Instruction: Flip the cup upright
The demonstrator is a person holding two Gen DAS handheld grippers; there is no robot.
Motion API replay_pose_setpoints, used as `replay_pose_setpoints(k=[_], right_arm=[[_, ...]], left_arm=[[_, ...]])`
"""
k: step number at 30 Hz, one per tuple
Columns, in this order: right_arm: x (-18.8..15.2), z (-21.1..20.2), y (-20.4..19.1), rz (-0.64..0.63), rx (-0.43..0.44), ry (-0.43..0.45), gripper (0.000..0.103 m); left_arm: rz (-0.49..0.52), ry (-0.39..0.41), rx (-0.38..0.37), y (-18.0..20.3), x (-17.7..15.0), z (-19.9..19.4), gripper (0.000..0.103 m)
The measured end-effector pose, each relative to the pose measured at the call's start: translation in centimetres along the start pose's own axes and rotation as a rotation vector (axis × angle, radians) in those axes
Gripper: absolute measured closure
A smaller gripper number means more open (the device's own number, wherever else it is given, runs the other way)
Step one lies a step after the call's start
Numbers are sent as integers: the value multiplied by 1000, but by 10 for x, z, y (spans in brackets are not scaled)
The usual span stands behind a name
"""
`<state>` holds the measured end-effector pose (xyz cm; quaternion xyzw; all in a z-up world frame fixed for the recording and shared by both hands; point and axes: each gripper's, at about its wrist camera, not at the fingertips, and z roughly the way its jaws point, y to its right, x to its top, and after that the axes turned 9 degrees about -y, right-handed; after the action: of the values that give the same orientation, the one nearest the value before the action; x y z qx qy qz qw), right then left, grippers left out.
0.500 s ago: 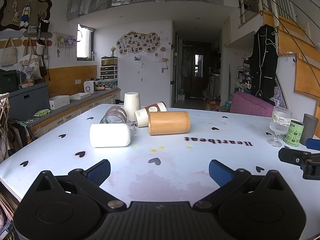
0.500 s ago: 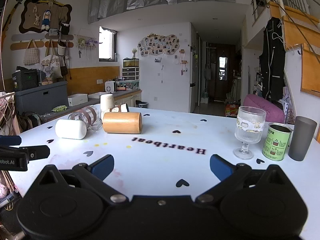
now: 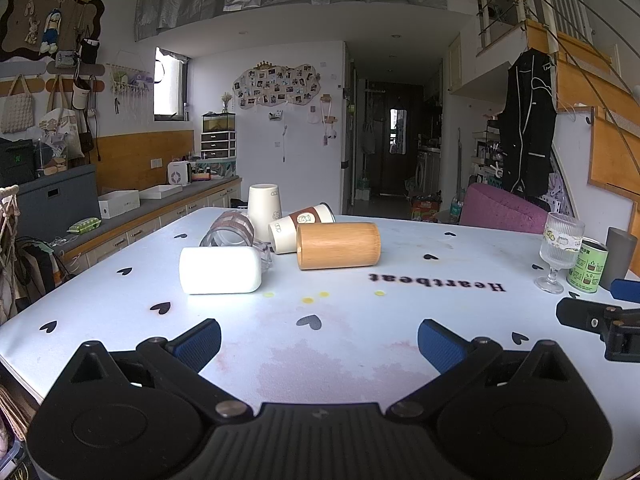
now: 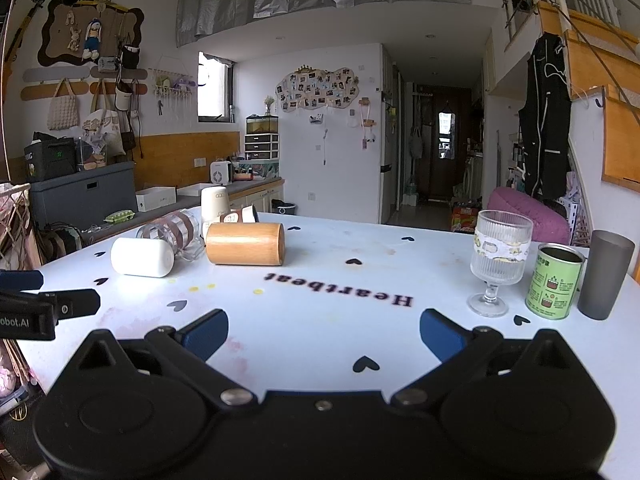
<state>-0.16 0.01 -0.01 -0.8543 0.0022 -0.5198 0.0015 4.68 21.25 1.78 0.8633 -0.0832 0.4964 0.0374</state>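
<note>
Left wrist view: No part of the task is judged complete. 4 cups are seen lying on their sides ahead of the left claw (image 3: 319,340): a white cup (image 3: 220,270) ahead and to the left, a wooden cup (image 3: 338,245) ahead and slightly right, a paper cup (image 3: 300,227) behind the wooden cup, and a clear banded glass (image 3: 230,233) behind the white cup. 1 tall white cup (image 3: 263,211) is seen standing mouth-down at the back of the group. Which cup is to be turned is not shown. The left claw is spread wide; nothing is held and nothing is touched. The bare table (image 3: 360,344) lies between its blue pads (image 3: 200,340).

Right wrist view: The right claw (image 4: 324,334) is likewise released, with a wide gap and nothing grasped or contacted. The fallen cups lie well ahead and to the left. A stemmed glass (image 4: 500,260), a green can (image 4: 554,280) and a grey tumbler (image 4: 606,274) are seen standing upright ahead and to the right; these appear to need no action. The approach, the grasp and the turn are all judged still to be done.
</note>
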Motion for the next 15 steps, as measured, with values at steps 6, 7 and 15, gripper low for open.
replay_pose_setpoints(k=[6,7,15], right_arm=[[1,1,0,-1,0,-2,0],[0,1,0,-1,-1,-2,0],[1,1,-1,-2,1,-3,0]], left_arm=[[0,-1,0,0,0,0,0],[0,-1,0,0,0,0,0],[-1,-2,0,-1,1,1,0]])
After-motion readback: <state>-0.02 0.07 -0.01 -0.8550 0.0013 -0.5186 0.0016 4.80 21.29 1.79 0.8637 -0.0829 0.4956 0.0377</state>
